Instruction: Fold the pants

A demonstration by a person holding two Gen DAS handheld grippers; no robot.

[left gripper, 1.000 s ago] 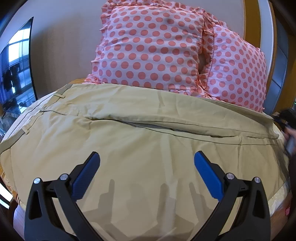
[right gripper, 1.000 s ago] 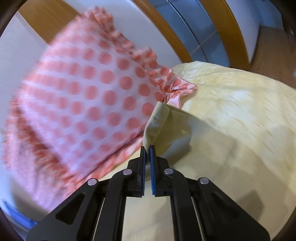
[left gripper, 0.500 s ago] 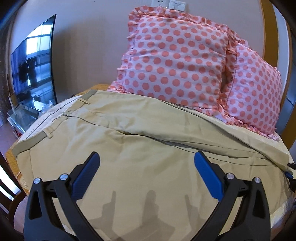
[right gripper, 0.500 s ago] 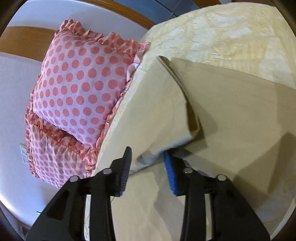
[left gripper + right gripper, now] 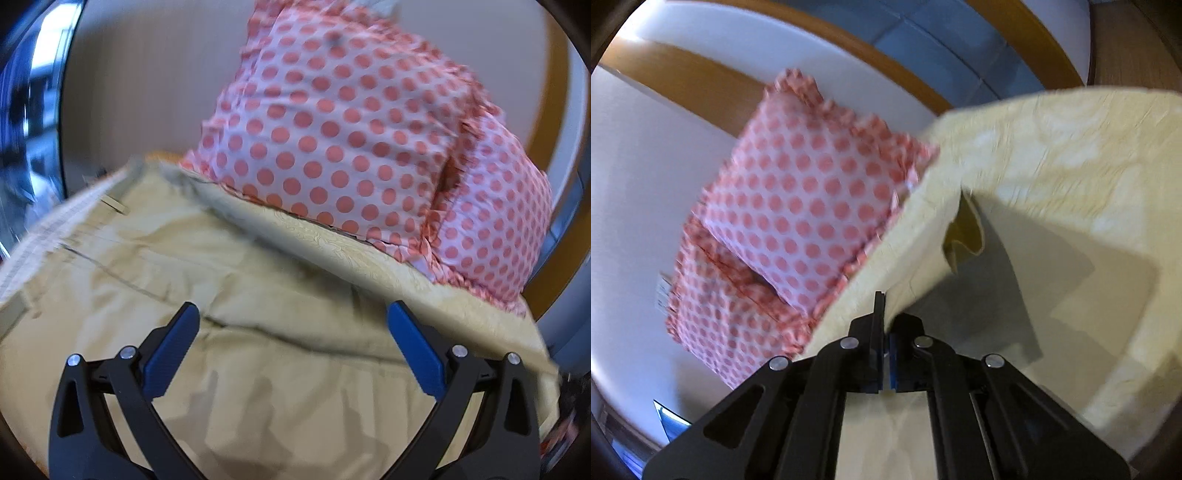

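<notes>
Khaki pants (image 5: 229,295) spread flat across the cream bedspread (image 5: 369,258), waistband at the bed's left edge, left gripper (image 5: 291,347) poised above them with fingers spread wide, right gripper (image 5: 886,332) pinching lifted pant-leg fabric (image 5: 923,266), polka-dot pillows (image 5: 332,129) along the far edge.

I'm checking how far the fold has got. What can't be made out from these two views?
- Pants hems: left wrist view, cut off by the frame's edge, blurred.
- What the right gripper pinches, pants or bed cover: right wrist view, lifted cloth hides the layers.
- Waistband detail: left wrist view, motion blur.
- Left gripper: absent from the right wrist view.
</notes>
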